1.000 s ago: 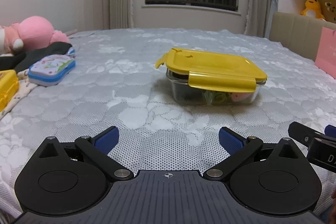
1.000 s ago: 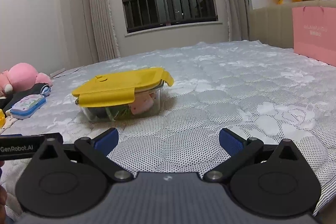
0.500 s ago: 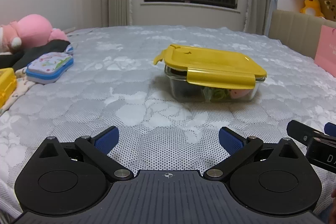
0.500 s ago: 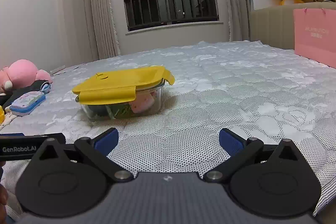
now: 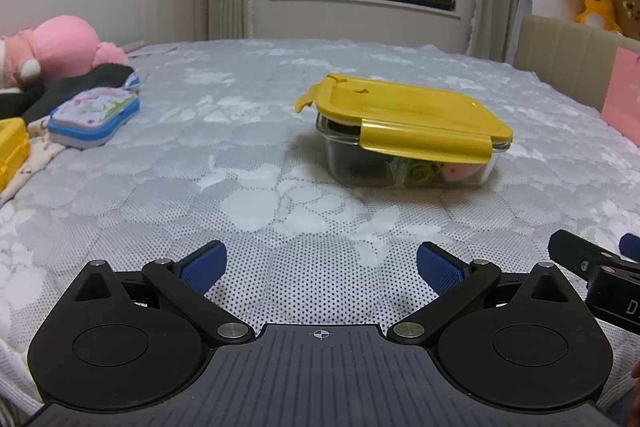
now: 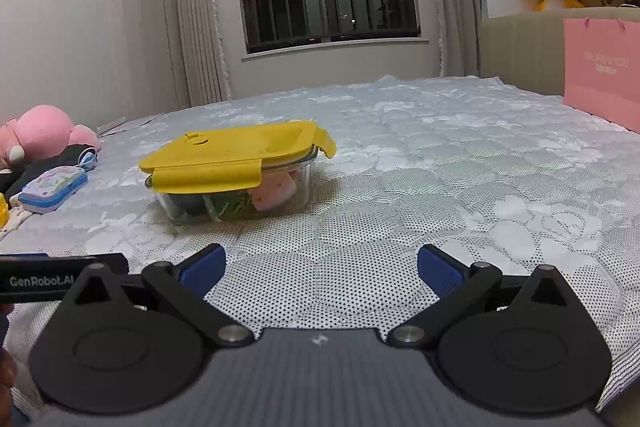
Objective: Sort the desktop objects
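Observation:
A clear glass box with a yellow lid (image 5: 404,111) (image 6: 236,155) rests on the grey quilted bed; green and pink items show through its wall. My left gripper (image 5: 320,265) stands open, well short of the box, nothing between its blue pads. My right gripper (image 6: 320,267) is open too, with the box ahead and to its left. A blue-edged patterned case (image 5: 94,117) (image 6: 52,189) lies at the left of the bed.
A pink plush toy (image 5: 60,47) and dark cloth (image 5: 80,83) lie at the far left, with a yellow box (image 5: 12,151) at the left edge. A pink paper bag (image 6: 600,67) stands at the right by the headboard. A window is behind.
Both views have dipped and drawn back slightly, so the lidded box sits a little lower in frame. Both grippers stay open.

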Action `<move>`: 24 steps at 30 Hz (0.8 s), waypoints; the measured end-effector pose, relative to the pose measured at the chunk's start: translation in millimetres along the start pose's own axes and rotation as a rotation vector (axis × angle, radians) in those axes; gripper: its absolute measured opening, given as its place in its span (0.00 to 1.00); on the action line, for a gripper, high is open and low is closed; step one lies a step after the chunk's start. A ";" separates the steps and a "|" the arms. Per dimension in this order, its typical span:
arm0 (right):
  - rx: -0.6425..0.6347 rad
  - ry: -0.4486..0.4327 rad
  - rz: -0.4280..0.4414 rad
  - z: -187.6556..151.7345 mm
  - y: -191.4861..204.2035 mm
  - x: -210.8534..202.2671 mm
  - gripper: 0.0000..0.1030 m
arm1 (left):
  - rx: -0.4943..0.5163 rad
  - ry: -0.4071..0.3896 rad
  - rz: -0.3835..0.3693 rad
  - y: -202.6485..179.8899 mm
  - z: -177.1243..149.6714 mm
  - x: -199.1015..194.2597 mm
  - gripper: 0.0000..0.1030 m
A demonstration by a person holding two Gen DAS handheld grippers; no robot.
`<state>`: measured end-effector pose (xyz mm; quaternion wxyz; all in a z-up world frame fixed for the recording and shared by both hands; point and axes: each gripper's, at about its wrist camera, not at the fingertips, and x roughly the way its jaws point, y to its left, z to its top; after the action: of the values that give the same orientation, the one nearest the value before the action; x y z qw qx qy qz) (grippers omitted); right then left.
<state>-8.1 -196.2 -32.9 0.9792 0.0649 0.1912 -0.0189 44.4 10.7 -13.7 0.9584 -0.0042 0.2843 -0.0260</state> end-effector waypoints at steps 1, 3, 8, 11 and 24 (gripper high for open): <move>-0.006 0.001 0.001 1.0 0.9 0.7 1.00 | 0.005 0.002 0.002 -0.4 0.9 0.5 1.00; -0.011 0.003 0.006 3.4 1.9 2.8 1.00 | 0.007 0.000 0.000 -0.7 1.9 0.1 1.00; -0.019 -0.007 0.009 8.4 4.9 4.2 1.00 | -0.019 -0.003 -0.034 0.8 4.5 0.8 1.00; -0.026 -0.007 0.011 9.9 6.6 5.4 1.00 | -0.037 0.001 -0.042 2.1 6.9 2.5 1.00; -0.046 0.013 0.021 10.7 11.9 10.3 1.00 | -0.006 -0.029 -0.007 0.8 5.1 3.6 1.00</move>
<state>6.0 -186.0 -25.5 0.9793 0.0443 0.1974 -0.0037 50.2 11.2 -11.4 0.9623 -0.0084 0.2704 -0.0286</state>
